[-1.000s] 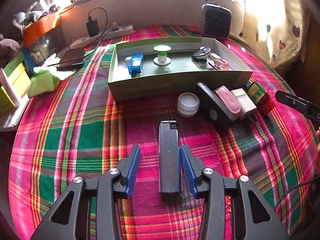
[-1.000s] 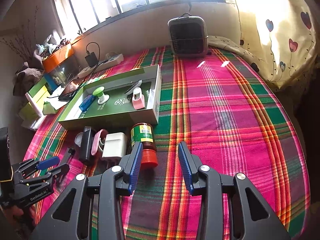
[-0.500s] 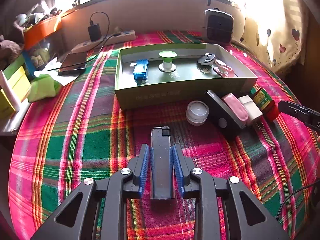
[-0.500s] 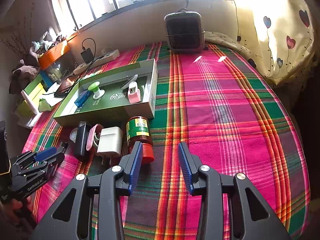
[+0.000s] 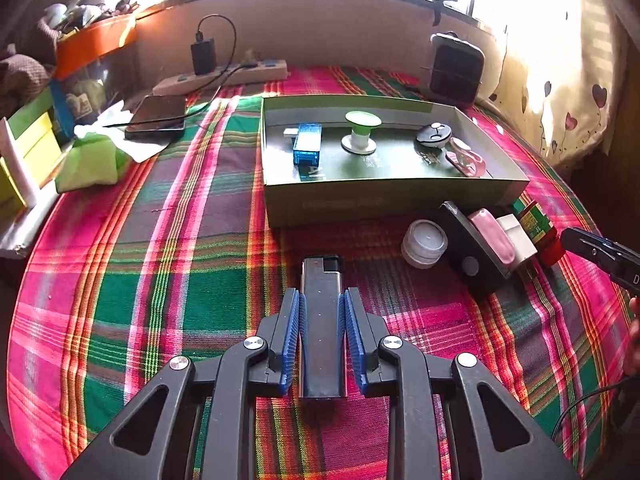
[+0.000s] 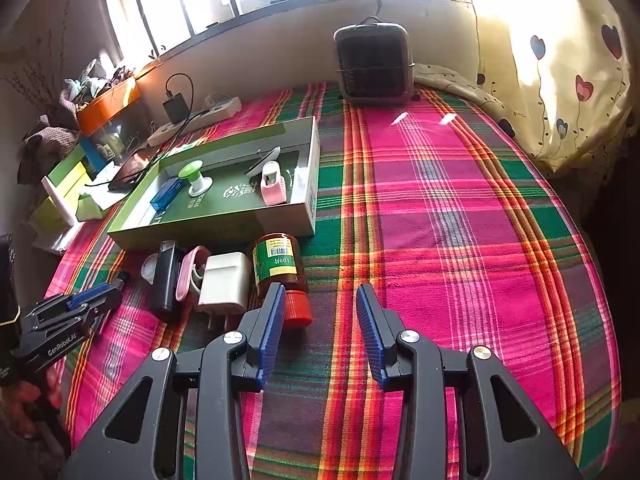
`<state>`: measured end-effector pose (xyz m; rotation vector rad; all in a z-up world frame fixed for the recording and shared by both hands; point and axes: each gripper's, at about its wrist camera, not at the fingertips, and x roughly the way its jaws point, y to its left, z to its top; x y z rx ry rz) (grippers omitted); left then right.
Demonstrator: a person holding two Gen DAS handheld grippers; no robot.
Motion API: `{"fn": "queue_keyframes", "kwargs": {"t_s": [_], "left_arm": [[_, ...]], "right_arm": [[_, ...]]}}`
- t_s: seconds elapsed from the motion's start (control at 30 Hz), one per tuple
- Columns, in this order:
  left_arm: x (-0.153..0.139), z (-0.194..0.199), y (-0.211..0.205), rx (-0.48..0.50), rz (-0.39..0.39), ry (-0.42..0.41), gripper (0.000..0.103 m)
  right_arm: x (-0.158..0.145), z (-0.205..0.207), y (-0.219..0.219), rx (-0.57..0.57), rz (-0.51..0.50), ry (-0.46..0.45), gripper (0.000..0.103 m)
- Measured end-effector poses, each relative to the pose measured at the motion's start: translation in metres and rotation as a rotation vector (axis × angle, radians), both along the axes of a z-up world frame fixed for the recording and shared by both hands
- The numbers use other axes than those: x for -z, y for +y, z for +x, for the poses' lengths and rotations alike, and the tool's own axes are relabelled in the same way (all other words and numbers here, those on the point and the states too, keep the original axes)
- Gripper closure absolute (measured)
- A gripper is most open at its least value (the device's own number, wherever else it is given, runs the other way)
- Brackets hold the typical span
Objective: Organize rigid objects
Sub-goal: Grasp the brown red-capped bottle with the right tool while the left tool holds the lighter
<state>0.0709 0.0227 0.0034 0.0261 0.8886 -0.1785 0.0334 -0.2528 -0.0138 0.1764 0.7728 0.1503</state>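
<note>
My left gripper (image 5: pixel 322 300) is shut on a black lighter (image 5: pixel 321 312) and holds it over the plaid cloth, pointing toward the green tray (image 5: pixel 360 198). The tray holds a blue USB stick (image 5: pixel 307 145), a green-topped knob (image 5: pixel 362 132), a black key fob (image 5: pixel 434 135) and a pink clip (image 5: pixel 466 157). In front of the tray lie a white jar (image 5: pixel 424 243), a black case (image 5: pixel 472 254), a pink case (image 5: pixel 492 234), a white charger (image 6: pixel 224 280) and a brown bottle (image 6: pixel 280 268) with a red cap. My right gripper (image 6: pixel 320 300) is open and empty, just right of the bottle's cap.
A small heater (image 6: pixel 374 64) stands at the back by the wall. A power strip (image 5: pixel 224 76), a phone (image 5: pixel 158 116), green and yellow boxes (image 5: pixel 28 152) and an orange bin (image 5: pixel 94 44) crowd the left side. A curtain (image 6: pixel 560 60) hangs at the right.
My left gripper closed from open onto the black lighter and raised it slightly. My right gripper stayed open, drifting a little nearer the bottle.
</note>
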Motion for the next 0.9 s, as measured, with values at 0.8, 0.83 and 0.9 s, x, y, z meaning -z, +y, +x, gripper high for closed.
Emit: {"fn": "queue_keyframes", "kwargs": {"t_s": [0.8,0.83,0.9], "left_arm": [[0.000,0.006,0.011,0.004,-0.046,-0.006,0.081],[0.000,0.006,0.011,0.003,-0.046,-0.006,0.081],[0.000,0.006,0.011,0.003,-0.046,-0.006,0.081]], "right_arm": [[0.013,0.030,0.031,-0.082,-0.066,0.048,0.065],[0.013,0.030,0.032,-0.082,-0.071,0.047,0.065],[0.013,0.031,0.032,-0.078,-0.077,0.043,0.065]]}}
